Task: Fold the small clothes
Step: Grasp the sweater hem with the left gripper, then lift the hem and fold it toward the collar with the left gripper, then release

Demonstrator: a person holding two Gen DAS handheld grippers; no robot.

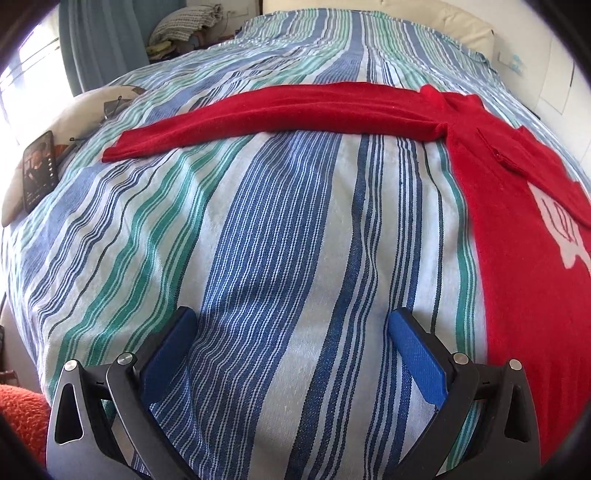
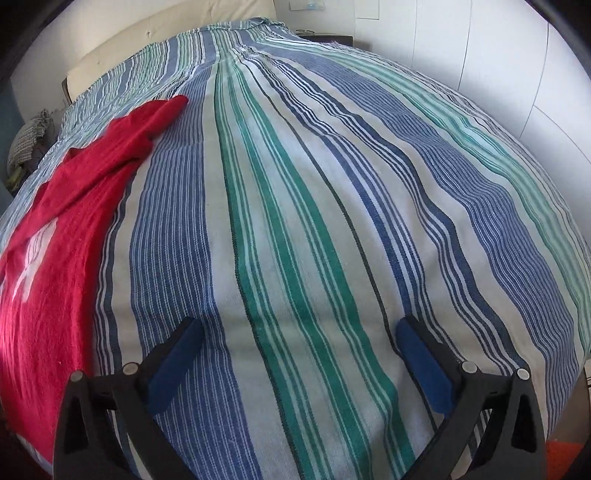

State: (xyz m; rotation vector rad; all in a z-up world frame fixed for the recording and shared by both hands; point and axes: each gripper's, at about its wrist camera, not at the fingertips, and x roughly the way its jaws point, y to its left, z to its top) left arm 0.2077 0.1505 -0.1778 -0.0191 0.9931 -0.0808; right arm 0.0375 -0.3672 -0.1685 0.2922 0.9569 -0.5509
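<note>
A small red sweater [image 1: 517, 236] with a white motif lies flat on the striped bedspread [image 1: 266, 229]. One long sleeve [image 1: 266, 118] stretches out to the left in the left wrist view. My left gripper [image 1: 291, 325] hovers open over bare bedspread, left of the sweater's body. In the right wrist view the sweater [image 2: 55, 266] fills the left edge, its other sleeve [image 2: 147, 125] angled up and away. My right gripper [image 2: 299, 336] stands wide open above the stripes, right of the sweater, nothing between its blue pads.
A phone [image 1: 38, 171] rests on a cushion [image 1: 85, 110] at the bed's left edge. A cream headboard [image 2: 147, 40] stands at the far end, with folded textiles [image 1: 188, 26] beside it. White cupboard doors [image 2: 498, 55] run along the right side. Something orange [image 1: 22, 424] lies by the near left corner.
</note>
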